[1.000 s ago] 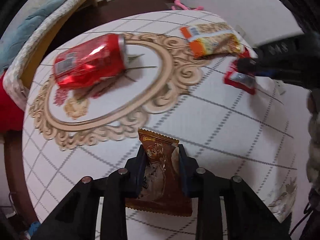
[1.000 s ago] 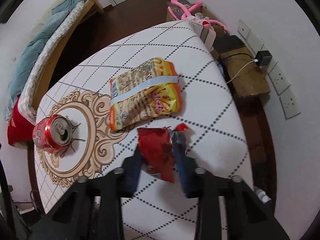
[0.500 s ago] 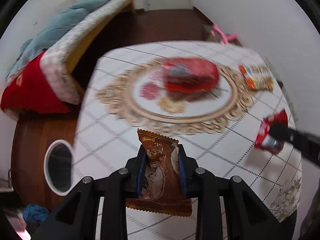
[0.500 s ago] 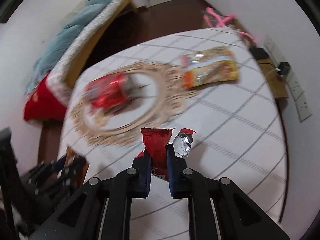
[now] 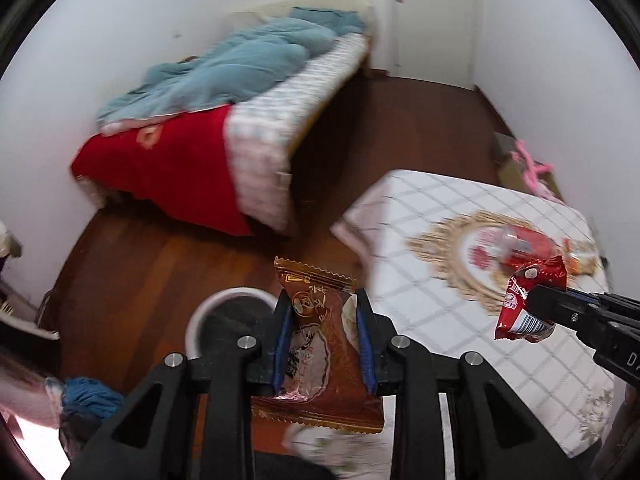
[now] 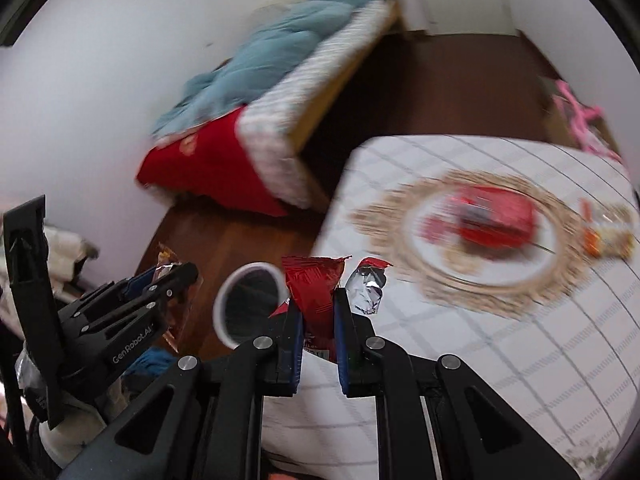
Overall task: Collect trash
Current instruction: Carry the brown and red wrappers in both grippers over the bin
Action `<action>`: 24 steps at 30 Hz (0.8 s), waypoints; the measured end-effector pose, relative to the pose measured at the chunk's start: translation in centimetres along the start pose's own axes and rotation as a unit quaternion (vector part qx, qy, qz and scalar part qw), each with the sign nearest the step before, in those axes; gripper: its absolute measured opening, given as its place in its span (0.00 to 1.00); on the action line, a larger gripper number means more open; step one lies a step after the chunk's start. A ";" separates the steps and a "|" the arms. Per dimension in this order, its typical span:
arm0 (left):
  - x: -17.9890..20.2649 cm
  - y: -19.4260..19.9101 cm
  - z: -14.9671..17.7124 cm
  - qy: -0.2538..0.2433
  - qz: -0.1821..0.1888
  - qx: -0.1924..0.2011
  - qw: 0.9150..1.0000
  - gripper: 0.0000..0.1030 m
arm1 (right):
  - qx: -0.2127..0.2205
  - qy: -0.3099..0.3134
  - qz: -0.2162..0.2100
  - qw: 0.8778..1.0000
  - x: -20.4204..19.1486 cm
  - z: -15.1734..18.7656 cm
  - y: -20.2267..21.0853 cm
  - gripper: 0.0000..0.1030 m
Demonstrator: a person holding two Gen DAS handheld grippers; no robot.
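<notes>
A table (image 5: 448, 312) covered in a white cloth with a grey diamond grid stood at the right, a gold ornamental oval printed at its middle. On that oval lay a red can (image 5: 520, 244) on its side, blurred in both views. Just past it, near the table's far right edge, lay an orange-and-cream snack packet (image 6: 608, 236). The dark wooden floor (image 5: 152, 264) ran left of the table; on it stood a white-rimmed bin (image 5: 224, 312) close to the table's near corner. Farther back a bed (image 5: 272, 120) stood on the floor, carrying a rumpled blue quilt (image 5: 240, 68) and a red blanket (image 5: 176, 172) draped over its end
</notes>
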State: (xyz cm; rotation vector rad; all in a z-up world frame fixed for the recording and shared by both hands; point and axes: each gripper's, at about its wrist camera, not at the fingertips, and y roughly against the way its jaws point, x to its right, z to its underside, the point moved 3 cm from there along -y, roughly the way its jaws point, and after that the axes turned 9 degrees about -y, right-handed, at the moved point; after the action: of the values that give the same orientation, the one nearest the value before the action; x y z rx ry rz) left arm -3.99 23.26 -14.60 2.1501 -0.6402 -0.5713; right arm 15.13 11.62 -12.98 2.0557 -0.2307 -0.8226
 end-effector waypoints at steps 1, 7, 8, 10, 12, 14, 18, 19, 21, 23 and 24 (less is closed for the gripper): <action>-2.1 0.0 0.5 0.010 -0.009 -0.002 1.000 0.24 | -0.004 0.014 -0.005 1.000 -2.0 0.0 -0.8 0.14; -9.6 -2.9 3.5 0.050 -0.041 -0.042 0.997 0.24 | -0.056 0.068 -0.026 0.996 -10.9 1.3 -7.8 0.14; -10.8 -3.9 4.2 0.058 -0.040 -0.055 0.996 0.24 | -0.068 0.075 -0.025 0.995 -12.2 1.7 -9.4 0.14; -12.8 -5.9 5.6 0.074 -0.038 -0.078 0.993 0.24 | -0.091 0.089 -0.018 0.992 -14.1 2.7 -12.7 0.14; -14.5 -8.5 7.0 0.090 -0.028 -0.105 0.990 0.24 | -0.118 0.093 -0.013 0.989 -15.5 3.7 -16.0 0.14; -16.2 -11.1 8.4 0.110 -0.011 -0.129 0.985 0.24 | -0.140 0.100 0.000 0.985 -16.7 4.5 -19.5 0.14; -18.9 -17.7 11.0 0.141 0.024 -0.195 0.970 0.25 | -0.187 0.107 0.028 0.976 -17.8 5.8 -26.6 0.14; -19.3 -18.8 11.4 0.145 0.028 -0.206 0.967 0.25 | -0.200 0.107 0.037 0.973 -17.9 6.0 -28.6 0.14; -20.0 -21.4 12.1 0.159 0.044 -0.228 0.960 0.26 | -0.233 0.102 0.053 0.966 -17.7 6.7 -32.3 0.14; -20.4 -23.8 12.7 0.173 0.068 -0.250 0.950 0.27 | -0.256 0.098 0.065 0.959 -17.5 7.2 -35.1 0.14; -20.6 -25.0 12.9 0.180 0.085 -0.261 0.944 0.27 | -0.271 0.096 0.073 0.955 -17.3 7.6 -36.8 0.14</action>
State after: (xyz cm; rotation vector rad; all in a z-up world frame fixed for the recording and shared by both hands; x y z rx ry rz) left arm -21.21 42.26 -38.29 1.6201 -0.4054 -0.2083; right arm -7.94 36.05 -37.11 1.5632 -0.0393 -0.5168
